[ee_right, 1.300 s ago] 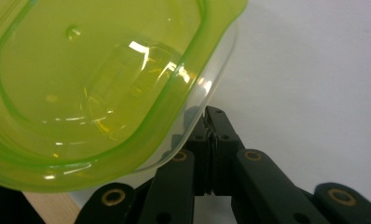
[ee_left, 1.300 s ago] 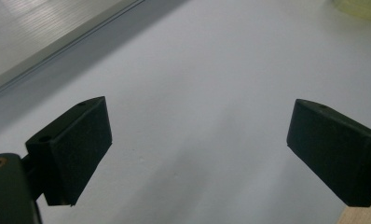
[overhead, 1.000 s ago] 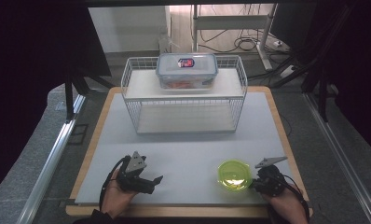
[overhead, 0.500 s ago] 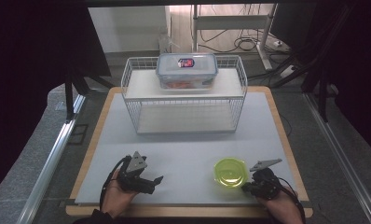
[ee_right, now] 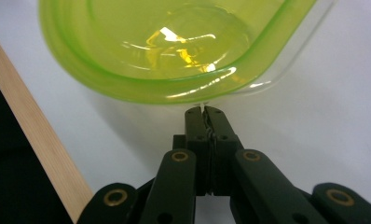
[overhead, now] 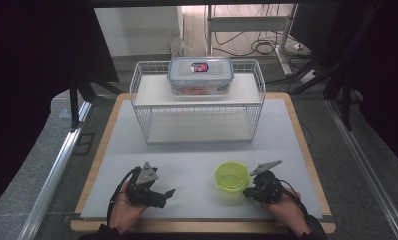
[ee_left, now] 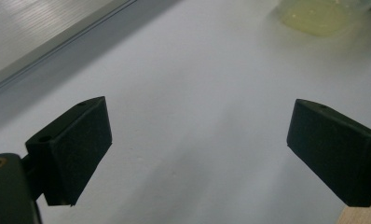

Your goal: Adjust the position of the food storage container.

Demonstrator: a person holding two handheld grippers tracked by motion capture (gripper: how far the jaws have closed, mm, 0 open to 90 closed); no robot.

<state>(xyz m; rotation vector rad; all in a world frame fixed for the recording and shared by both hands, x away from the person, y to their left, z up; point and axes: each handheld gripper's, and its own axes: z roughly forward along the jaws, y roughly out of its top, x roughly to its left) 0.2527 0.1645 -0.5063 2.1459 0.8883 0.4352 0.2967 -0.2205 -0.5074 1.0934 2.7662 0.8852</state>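
Green and see-through, the plastic bowl (overhead: 231, 176) sits on the desk (overhead: 187, 155) directly ahead of the right hand-held gripper (overhead: 248, 191), whose jaws are pressed together on the bowl's near rim. In the right gripper view the rim (ee_right: 197, 95) meets the closed jaw tips, and a thin clear edge seems to be pinched between them; the bowl (ee_right: 169, 42) tilts away beyond the jaws. The left hand-held gripper (overhead: 168, 192) rests low over the desk, well apart from the bowl, with its jaws spread wide and nothing between them; from its camera the bowl is a pale yellow-green blur (ee_left: 314, 16) far ahead and to one side.

The step in hand looks like the taking up of the bowl by its rim. Beyond both grippers stands a white wire rack (overhead: 199, 107) with a lidded clear container (overhead: 200, 75) on its top shelf. The next move likely calls for a steady lift: a rim pinch on a light, slick bowl can let it swing or slip, so the grip should hold firm and the wrist stay level.
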